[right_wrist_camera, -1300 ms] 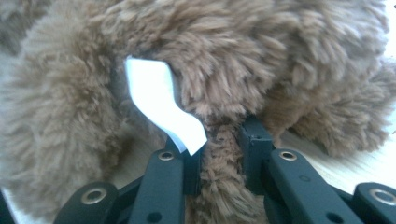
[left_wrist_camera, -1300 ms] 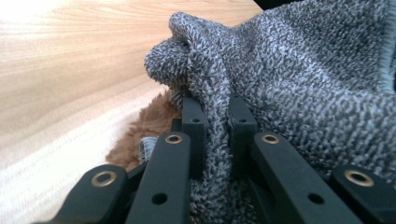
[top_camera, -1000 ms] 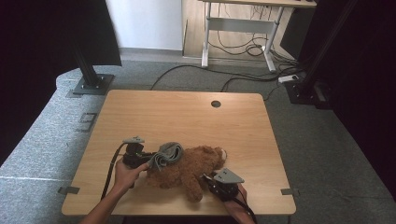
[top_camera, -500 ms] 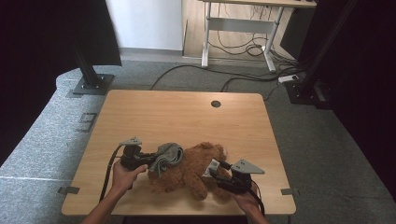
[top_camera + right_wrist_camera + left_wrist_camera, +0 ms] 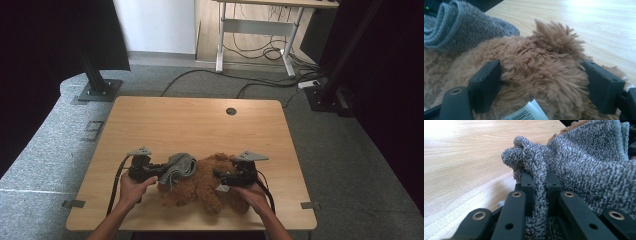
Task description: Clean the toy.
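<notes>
Wooden table (image 5: 200, 125): left tongs (image 5: 539, 185) pinch grey cloth (image 5: 584, 165); right tongs (image 5: 544, 85), just opening, straddle plush toy (image 5: 536, 70).

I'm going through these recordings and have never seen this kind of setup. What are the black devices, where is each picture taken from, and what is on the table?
A person sits at a wooden table and holds a hand-operated two-jaw gripper in each hand; there is no robot arm. The high view looks down from above the person's side. The other two views come from cameras riding on the grippers, looking along their black jaws.

On the table lie a brown plush toy and a grey knitted cloth draped over one end of it.

The left gripper is shut, pinching a fold of the grey cloth. The right gripper has just been opening its jaws; they stand wide on either side of the toy's fur, near a white barcode label.
</notes>
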A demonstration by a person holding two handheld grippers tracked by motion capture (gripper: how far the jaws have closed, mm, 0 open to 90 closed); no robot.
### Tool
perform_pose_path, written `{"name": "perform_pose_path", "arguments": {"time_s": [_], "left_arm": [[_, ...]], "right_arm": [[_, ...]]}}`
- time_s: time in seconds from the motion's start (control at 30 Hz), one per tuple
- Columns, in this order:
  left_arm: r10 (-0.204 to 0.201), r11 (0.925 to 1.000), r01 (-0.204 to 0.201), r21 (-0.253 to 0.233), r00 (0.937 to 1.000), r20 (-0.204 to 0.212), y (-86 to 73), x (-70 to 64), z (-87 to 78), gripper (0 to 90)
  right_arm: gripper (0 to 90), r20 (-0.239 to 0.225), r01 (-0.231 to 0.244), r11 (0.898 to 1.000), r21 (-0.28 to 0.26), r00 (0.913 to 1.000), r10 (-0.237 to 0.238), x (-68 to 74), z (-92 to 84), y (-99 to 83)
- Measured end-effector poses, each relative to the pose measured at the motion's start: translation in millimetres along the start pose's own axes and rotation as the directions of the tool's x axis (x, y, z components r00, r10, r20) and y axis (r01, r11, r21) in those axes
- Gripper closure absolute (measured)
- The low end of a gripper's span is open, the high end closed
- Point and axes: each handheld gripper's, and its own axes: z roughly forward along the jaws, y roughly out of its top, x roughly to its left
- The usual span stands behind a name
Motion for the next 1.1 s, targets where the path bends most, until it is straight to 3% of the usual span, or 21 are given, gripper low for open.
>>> {"name": "perform_pose_path", "arguments": {"time_s": [0.1, 0.23, 0.37, 0.43, 0.6, 0.67, 0.8, 0.9, 1.1], "left_arm": [[0.001, 1.0, -0.001, -0.002, 1.0, 0.007, 0.5, -1.6, 0.4, 80.4], [0.01, 1.0, -0.01, 0.0, 0.9999, 0.014, 2.9, -5.7, 1.7, 80.4], [0.013, 0.9999, -0.013, -0.008, 0.9995, 0.028, 5.3, -10.1, -1.6, 80.4], [0.017, 0.9997, -0.016, -0.02, 0.9989, 0.043, 6.8, -15.4, -6.8, 80.3], [0.071, 0.997, -0.068, -0.038, 0.9938, 0.085, 6.1, -40.6, -20.5, 80.2], [0.092, 0.9957, -0.091, -0.021, 0.991, 0.098, 1.8, -50.9, -21.3, 80.2], [0.089, 0.9959, -0.09, 0.0, 0.9852, 0.146, -11.3, -62.2, -20.5, 80.3], [0.064, 0.9978, -0.066, 0.002, 0.9785, 0.196, -21.6, -67.4, -21.5, 80.4], [0.077, 0.9967, -0.081, 0.008, 0.9732, 0.217, -30.0, -78.4, -14.0, 80.6]], "right_arm": [[25.6, 0.009, 0.027, 0.999, 0.022, 0.9996, -0.028, 3.1, -0.5, -4.5], [45.2, 0.044, 0.1, 0.994, 0.045, 0.9938, -0.102, 13.3, -2.9, -10.3], [61.3, 0.089, 0.169, 0.985, 0.019, 0.9813, -0.17, 24.1, -8.5, -17.2], [65.1, 0.121, 0.216, 0.976, 0.0, 0.9693, -0.214, 30.3, -11.6, -23.2], [68.0, 0.187, 0.279, 0.959, -0.038, 0.945, -0.268, 41.8, -20.6, -41.3], [68.8, 0.21, 0.292, 0.955, -0.051, 0.9383, -0.275, 44.9, -23.7, -49.2], [69.4, 0.23, 0.298, 0.953, -0.06, 0.9329, -0.277, 46.3, -26.8, -57.1], [69.9, 0.249, 0.3, 0.952, -0.065, 0.9286, -0.275, 46.9, -26.3, -60.3], [71.0, 0.299, 0.311, 0.949, -0.062, 0.9124, -0.279, 49.0, -20.4, -62.7]]}}
